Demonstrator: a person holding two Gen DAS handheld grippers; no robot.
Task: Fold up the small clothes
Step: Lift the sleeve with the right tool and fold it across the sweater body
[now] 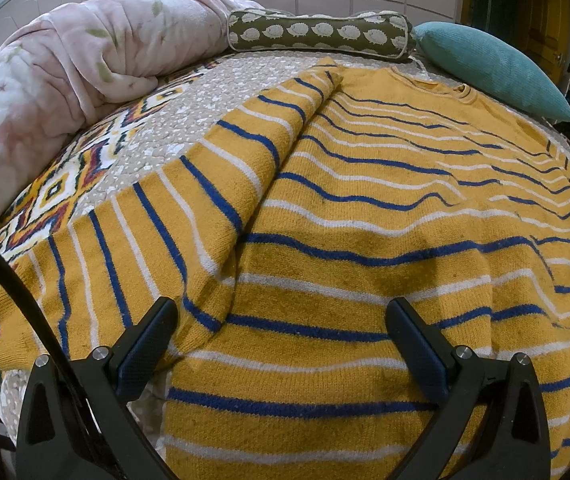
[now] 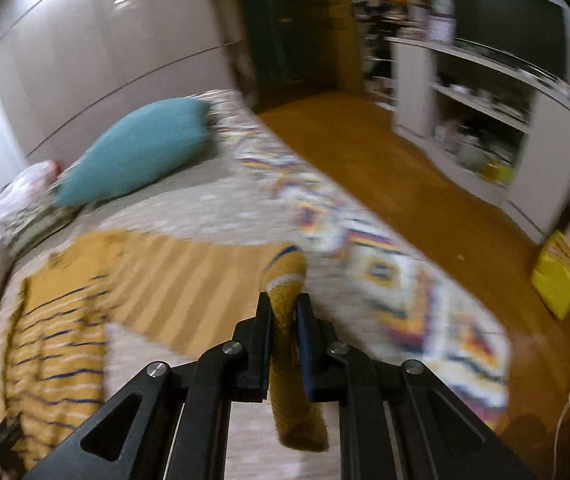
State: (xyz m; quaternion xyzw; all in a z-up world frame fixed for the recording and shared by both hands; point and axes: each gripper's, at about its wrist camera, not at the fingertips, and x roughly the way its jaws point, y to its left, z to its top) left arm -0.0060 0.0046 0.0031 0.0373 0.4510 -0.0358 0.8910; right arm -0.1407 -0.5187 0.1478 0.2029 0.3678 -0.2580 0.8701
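Observation:
A yellow sweater [image 1: 365, 208] with blue and white stripes lies spread on the bed, neck toward the far pillows. Its left sleeve [image 1: 221, 184] is folded in over the body. My left gripper [image 1: 281, 316] is open and empty, just above the sweater's lower part. In the blurred right wrist view the sweater [image 2: 57, 320] lies at left, and my right gripper [image 2: 283, 300] is shut on the cuff of the right sleeve [image 2: 285, 280], holding it lifted above the bed.
A pink floral blanket [image 1: 65, 72], a hedgehog-print bolster [image 1: 321, 34] and a teal pillow [image 1: 493, 68] lie at the head of the bed. The patterned bedspread [image 2: 385, 272] ends at a wooden floor [image 2: 425, 168] with shelving [image 2: 485, 112] and a yellow box [image 2: 557, 276].

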